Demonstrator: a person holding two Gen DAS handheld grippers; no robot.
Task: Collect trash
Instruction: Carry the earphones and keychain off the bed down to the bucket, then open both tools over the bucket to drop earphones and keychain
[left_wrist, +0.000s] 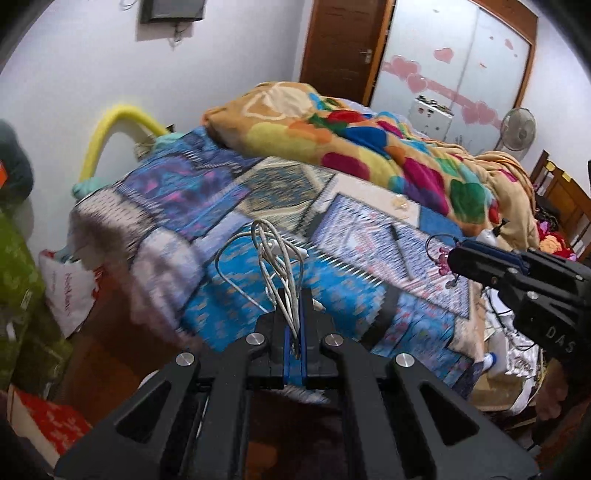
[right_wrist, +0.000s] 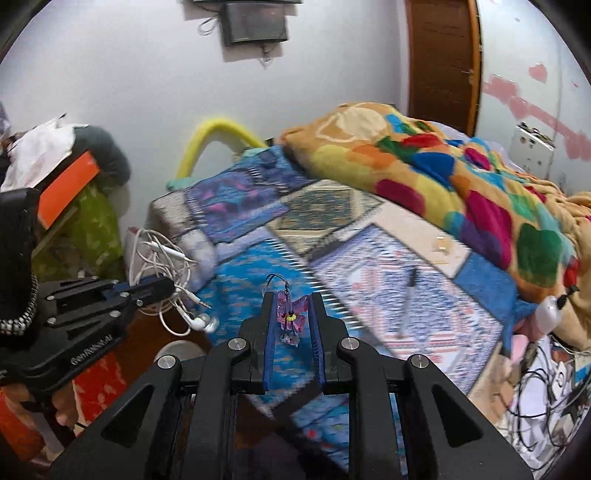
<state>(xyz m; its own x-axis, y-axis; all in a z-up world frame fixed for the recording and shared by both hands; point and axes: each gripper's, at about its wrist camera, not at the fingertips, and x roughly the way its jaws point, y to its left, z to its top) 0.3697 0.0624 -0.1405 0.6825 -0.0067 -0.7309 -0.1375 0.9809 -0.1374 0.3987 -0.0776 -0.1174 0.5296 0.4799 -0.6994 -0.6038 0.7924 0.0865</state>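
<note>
My left tongs (left_wrist: 294, 314) are clenched on a tangle of white earphones (left_wrist: 275, 258), the loops standing up ahead of the tips and the earbuds (right_wrist: 201, 323) dangling below. My right tongs (right_wrist: 291, 321) grip a small purple butterfly charm (right_wrist: 293, 312) between the blue pads (right_wrist: 269, 339), its thin cord curling up past the tips. Both pairs hang above the near end of a bed (left_wrist: 236, 299) spread with a blue patchwork cover. Beyond the right tongs a pen (right_wrist: 408, 301) lies on the cover, and farther off a scrap of crumpled wrapper (right_wrist: 441, 243) sits beside a heaped, bright-spotted blanket (right_wrist: 424, 166). To the right of those tongs, cables (right_wrist: 543, 391) sprawl by the bed's edge.
</note>
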